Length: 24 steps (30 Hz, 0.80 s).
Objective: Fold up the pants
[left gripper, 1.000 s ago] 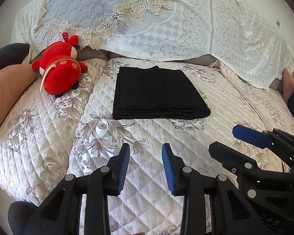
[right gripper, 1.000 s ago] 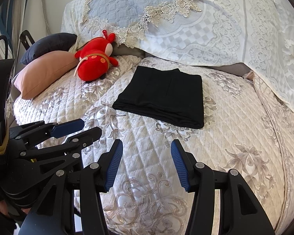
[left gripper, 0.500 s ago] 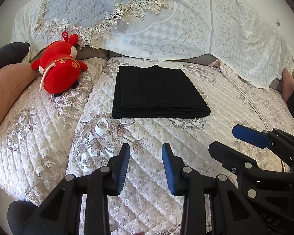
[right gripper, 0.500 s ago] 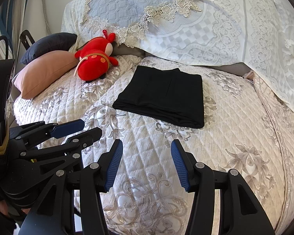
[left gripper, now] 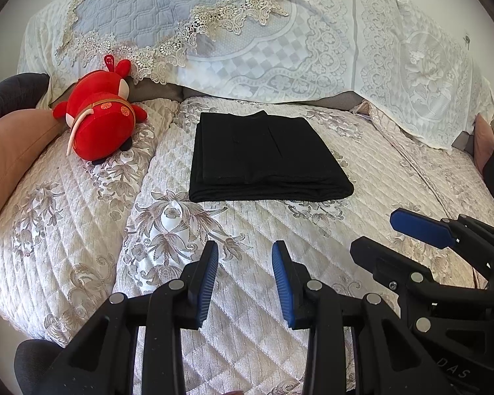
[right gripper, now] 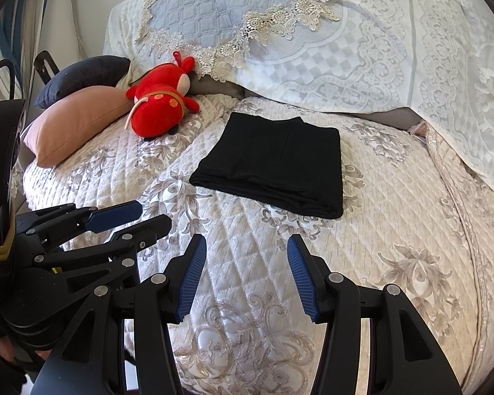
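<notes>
Pants (left gripper: 263, 154) sit folded into a neat black rectangle mid-bed, so both the left gripper (left gripper: 245, 279) and right gripper (right gripper: 247, 276) hang back, jaws apart and empty, job looking done.

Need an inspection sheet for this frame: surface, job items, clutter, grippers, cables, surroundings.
Surface: quilted bedspread with floral pattern, smooth.
Job's things: black pants folded into a flat rectangle, mid-bed.
Clutter: red plush toy left of the pants, apart from them; pink pillow; dark pillow.
Grippers: left hand-held gripper open, empty; right hand-held gripper open, empty; both short of the pants.
Cables: one cord on the wall.
Surroundings: lace cover over the headboard.
</notes>
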Motion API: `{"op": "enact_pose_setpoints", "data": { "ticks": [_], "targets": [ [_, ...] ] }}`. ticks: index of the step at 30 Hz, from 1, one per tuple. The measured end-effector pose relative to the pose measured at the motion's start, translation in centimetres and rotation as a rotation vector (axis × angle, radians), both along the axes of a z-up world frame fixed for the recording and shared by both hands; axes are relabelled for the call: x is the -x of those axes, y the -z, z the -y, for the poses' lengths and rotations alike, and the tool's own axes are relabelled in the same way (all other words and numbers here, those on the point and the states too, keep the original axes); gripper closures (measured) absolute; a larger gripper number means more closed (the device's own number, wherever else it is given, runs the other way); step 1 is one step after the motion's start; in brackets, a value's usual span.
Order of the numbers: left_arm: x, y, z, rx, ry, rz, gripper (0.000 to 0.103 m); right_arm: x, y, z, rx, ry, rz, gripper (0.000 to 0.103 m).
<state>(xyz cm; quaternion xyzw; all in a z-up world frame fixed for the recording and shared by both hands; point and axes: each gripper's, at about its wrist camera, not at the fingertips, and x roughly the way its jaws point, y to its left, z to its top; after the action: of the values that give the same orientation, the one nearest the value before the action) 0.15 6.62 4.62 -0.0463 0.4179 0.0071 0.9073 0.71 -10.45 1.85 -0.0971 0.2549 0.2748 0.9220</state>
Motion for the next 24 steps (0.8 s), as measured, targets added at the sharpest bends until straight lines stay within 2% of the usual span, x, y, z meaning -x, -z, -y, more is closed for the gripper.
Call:
{"op": "enact_pose_setpoints", "data": {
  "ticks": [24],
  "targets": [
    [0.19, 0.27, 0.10, 0.003, 0.002, -0.007, 0.067, -0.09, -0.03, 0.26, -0.001, -0.002, -0.002, 0.051]
  ]
}}
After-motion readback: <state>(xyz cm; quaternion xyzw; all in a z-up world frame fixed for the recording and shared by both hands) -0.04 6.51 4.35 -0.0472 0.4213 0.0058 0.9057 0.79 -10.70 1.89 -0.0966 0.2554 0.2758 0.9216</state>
